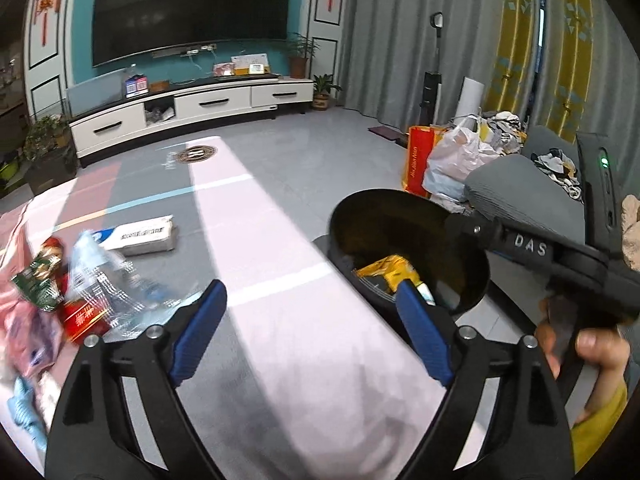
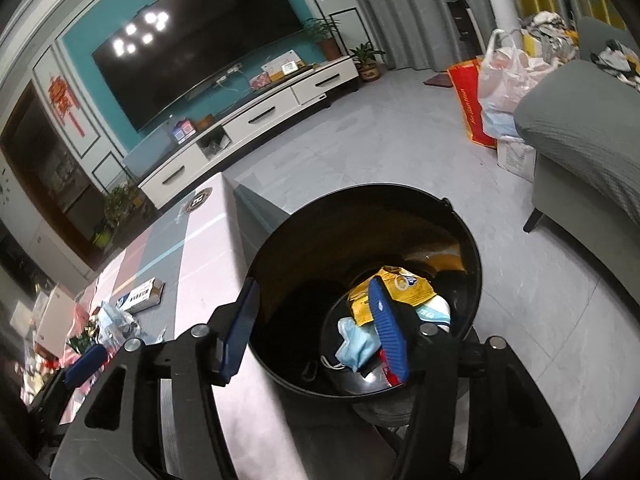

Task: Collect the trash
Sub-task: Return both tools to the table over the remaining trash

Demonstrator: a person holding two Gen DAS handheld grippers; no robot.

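A black round bin [image 2: 472, 248] stands on the floor beside the table's right edge; it also shows in the left wrist view [image 1: 352, 208]. Inside lie a yellow wrapper [image 2: 408, 288], a blue face mask [image 2: 356, 344] and other scraps. My right gripper [image 2: 316, 324] is open and empty, hovering over the bin's near rim. My left gripper [image 1: 310, 308] is open and empty above the table. Trash lies at the table's left: a crumpled clear plastic bottle [image 1: 108, 276], a red box [image 1: 86, 318], a green wrapper [image 1: 38, 280] and a flat white carton [image 1: 148, 234].
The table carries a pink and grey cloth [image 1: 280, 360]. A grey sofa [image 2: 580, 128] stands right of the bin, with bags [image 2: 500, 92] beside it. A TV cabinet [image 1: 192, 108] lines the far wall. The right gripper's body [image 1: 560, 256] reaches over the bin.
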